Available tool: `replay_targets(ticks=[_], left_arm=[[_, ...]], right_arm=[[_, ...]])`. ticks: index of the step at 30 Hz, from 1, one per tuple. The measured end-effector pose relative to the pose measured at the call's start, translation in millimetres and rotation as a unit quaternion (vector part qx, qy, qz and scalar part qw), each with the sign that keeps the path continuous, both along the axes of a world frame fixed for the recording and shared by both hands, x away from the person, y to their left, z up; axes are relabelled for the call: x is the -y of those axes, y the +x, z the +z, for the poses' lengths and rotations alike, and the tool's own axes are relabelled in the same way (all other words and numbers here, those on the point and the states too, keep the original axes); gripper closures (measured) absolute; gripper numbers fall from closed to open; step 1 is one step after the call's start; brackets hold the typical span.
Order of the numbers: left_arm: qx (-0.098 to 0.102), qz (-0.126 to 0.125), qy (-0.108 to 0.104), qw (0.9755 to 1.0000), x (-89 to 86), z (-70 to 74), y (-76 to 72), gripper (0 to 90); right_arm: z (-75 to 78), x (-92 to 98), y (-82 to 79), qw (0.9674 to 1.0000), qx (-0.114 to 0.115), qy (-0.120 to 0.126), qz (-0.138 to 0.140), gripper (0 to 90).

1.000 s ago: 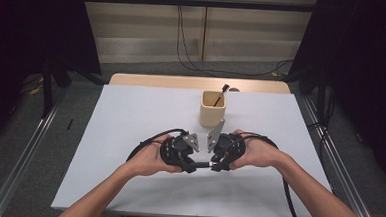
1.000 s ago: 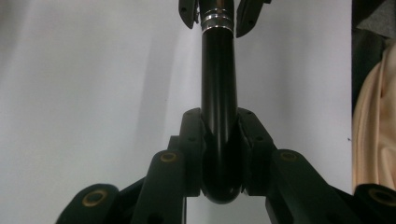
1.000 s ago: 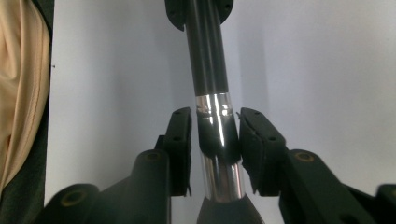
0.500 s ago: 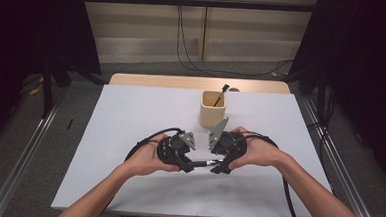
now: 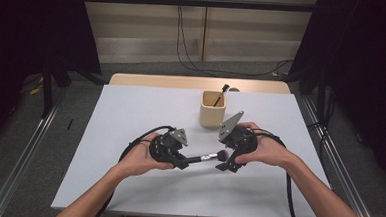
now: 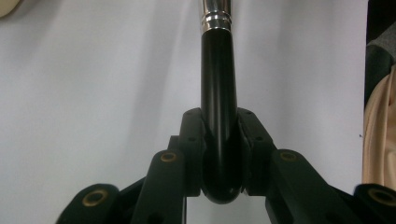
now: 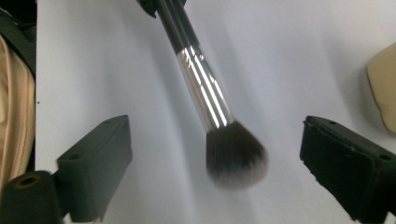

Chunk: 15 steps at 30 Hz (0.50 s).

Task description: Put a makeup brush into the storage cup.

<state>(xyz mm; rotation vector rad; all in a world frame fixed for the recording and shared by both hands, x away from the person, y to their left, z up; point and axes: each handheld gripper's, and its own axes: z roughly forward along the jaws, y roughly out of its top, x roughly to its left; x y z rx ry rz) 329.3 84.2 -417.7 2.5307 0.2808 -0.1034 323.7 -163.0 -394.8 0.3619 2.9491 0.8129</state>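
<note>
A makeup brush (image 5: 204, 158) with a black handle, silver ferrule and dark bristles lies level above the white table, between my two grippers. My left gripper (image 5: 182, 162) is shut on the brush's handle end; in the left gripper view the pads (image 6: 194, 135) clamp the black handle (image 6: 218, 107). My right gripper (image 5: 224, 160) is open, its jaws have just been opening, and they stand wide on either side of the bristle head (image 7: 236, 161) without touching it.
A tan cup (image 5: 213, 109) stands on the table (image 5: 130, 115) just behind the right gripper, with another thin brush (image 5: 221, 94) leaning in it. Cables trail from both grippers toward the table's front. Dark floor and rails flank the table.
The right gripper's jaws have opened and let go of the brush head. The two grippers have drawn slightly apart, so the brush now shows between them.
</note>
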Motion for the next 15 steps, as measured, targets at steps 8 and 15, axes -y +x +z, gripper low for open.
replay_targets(ticks=[8, 15], left_arm=[[-0.001, 0.029, -0.029, 0.9992, -16.0, 1.8, -0.9, 74.6], [-0.001, 0.044, -0.047, 0.9980, -25.4, 2.5, -3.5, 74.6]], right_arm=[[-2.4, 17.9, -3.2, 0.9990, 0.002, 0.029, -0.033, 3.3], [-8.8, 29.3, -10.8, 0.9967, 0.006, 0.059, -0.056, 3.6]])
